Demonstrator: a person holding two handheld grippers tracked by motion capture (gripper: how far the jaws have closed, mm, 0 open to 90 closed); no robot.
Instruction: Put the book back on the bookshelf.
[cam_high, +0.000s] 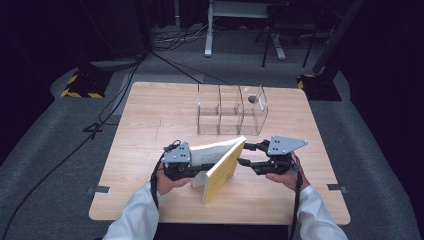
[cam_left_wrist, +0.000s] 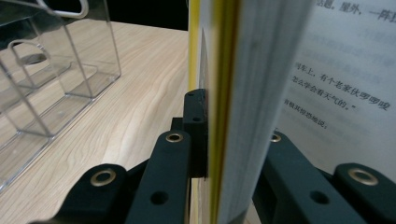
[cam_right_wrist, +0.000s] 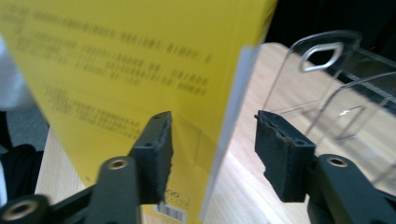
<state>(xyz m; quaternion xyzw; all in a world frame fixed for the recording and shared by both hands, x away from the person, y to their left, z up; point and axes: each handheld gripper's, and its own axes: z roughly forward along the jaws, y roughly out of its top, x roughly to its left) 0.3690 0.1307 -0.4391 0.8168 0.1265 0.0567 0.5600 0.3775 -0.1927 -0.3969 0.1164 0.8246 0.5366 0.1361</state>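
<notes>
1. The left tongs (cam_high: 192, 172) clamp a thick block of pages of the one yellow book (cam_high: 222, 170); a weak pinch could let it sag or slip.
2. The right tongs (cam_high: 245, 154) stand apart around the cover edge (pads not pressing), so the cover could flop.
3. Beyond the book, one clear three-slot holder (cam_high: 231, 110) stands on the desk (cam_high: 145, 130).
</notes>
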